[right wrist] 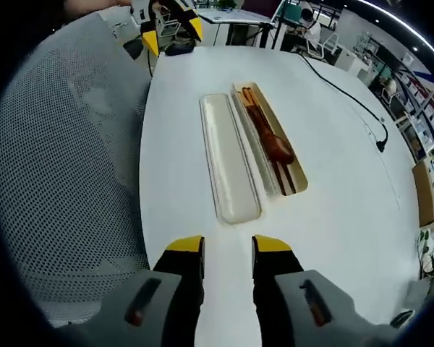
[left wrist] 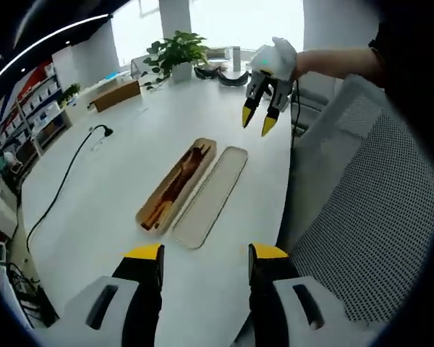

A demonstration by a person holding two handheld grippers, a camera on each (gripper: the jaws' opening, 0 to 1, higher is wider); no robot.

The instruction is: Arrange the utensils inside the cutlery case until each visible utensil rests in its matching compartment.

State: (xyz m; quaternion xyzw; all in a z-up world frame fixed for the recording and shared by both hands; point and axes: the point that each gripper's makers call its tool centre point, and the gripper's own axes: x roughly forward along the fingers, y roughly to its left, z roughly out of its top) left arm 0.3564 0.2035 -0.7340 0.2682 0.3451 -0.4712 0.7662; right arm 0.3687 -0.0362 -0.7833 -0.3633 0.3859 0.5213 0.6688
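An open tan cutlery case lies on the white table and holds wooden utensils, a spoon and thin sticks, lying lengthwise. Its pale lid rests alongside it, hollow side up and with nothing in it. My left gripper hovers open over the table's near edge, short of the case. My right gripper hangs open above the opposite end of the table, held by a gloved hand. Neither gripper touches anything.
A mesh chair back stands against the table's edge beside both grippers. A black cable runs across the table beyond the case. A potted plant, a cardboard box and shelves sit further off.
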